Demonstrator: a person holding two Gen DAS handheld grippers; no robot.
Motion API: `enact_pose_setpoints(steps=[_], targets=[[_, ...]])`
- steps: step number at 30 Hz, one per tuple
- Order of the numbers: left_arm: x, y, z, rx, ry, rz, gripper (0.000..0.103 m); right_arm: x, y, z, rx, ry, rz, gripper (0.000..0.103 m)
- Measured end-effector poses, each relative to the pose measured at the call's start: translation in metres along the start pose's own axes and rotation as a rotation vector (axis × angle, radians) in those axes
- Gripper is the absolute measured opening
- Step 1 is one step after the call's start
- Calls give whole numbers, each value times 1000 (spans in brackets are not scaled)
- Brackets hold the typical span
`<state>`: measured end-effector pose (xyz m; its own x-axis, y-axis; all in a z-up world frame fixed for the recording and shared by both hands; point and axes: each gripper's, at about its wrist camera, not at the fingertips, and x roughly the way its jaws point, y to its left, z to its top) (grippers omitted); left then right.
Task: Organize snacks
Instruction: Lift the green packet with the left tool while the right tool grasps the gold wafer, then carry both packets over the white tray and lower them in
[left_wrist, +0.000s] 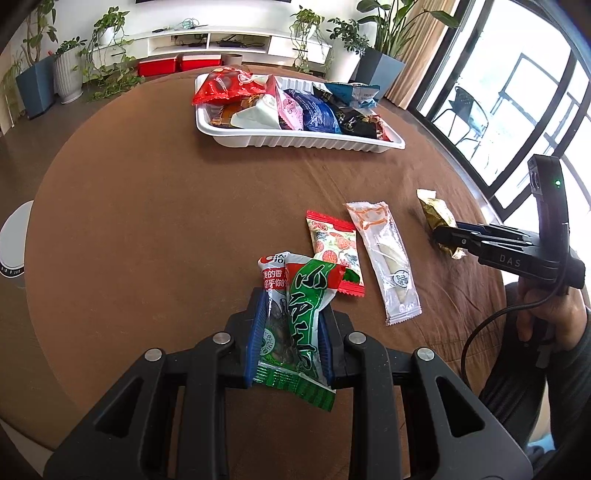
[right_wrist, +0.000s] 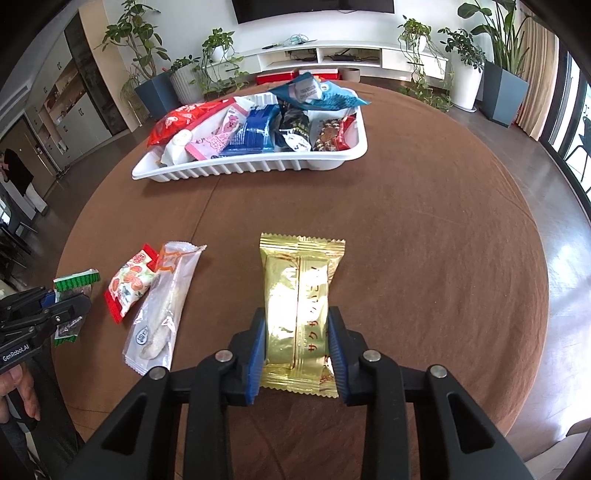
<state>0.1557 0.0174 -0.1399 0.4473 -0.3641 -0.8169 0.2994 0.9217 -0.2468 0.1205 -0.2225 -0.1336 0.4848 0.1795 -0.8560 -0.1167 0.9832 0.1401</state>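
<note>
a round table (right_wrist: 424, 229) under a matte brown cloth, creased in faint lines, fills both views; behind it runs a white low cabinet (right_wrist: 332, 55) lined with leafy potted plants. toward the far side sits a white ribbed plastic tray (right_wrist: 258, 168), rectangular with fluted walls, crowded with glossy snack packets in red, pink, blue, black and teal. on the bare cloth nearer the grippers lie a long translucent wrapper (left_wrist: 384, 254) with a pale stick inside and, just beside it on its left, a small crinkle-edged packet printed with strawberries (left_wrist: 334, 251).

the left gripper (left_wrist: 290, 345) has its blue ridged pads pressed in on a green-and-white foil packet (left_wrist: 299, 325), which bulges out past the fingertips and overlaps the strawberry packet's corner. the right gripper (right_wrist: 297, 354) is clamped on a shiny gold foil packet (right_wrist: 301, 302) with zigzag ends, its far half lying forward on the cloth, well apart from the tray.
</note>
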Motion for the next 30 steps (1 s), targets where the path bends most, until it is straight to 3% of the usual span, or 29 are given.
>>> enact_pose_setpoints(steps=[11, 16, 24, 30], targets=[[-9, -6, 11, -12, -28, -66, 23, -23, -9, 2, 84, -38, 108, 33], [-17, -7, 28, -10, -55, -85, 24, -41, -21, 14, 125, -88, 116, 33], [-38, -7, 98, 32, -138, -85, 24, -83, -27, 73, 124, -222, 119, 33], [-35, 2, 167, 27, -175, -93, 24, -96, 5, 133, 29, -298, 149, 33]])
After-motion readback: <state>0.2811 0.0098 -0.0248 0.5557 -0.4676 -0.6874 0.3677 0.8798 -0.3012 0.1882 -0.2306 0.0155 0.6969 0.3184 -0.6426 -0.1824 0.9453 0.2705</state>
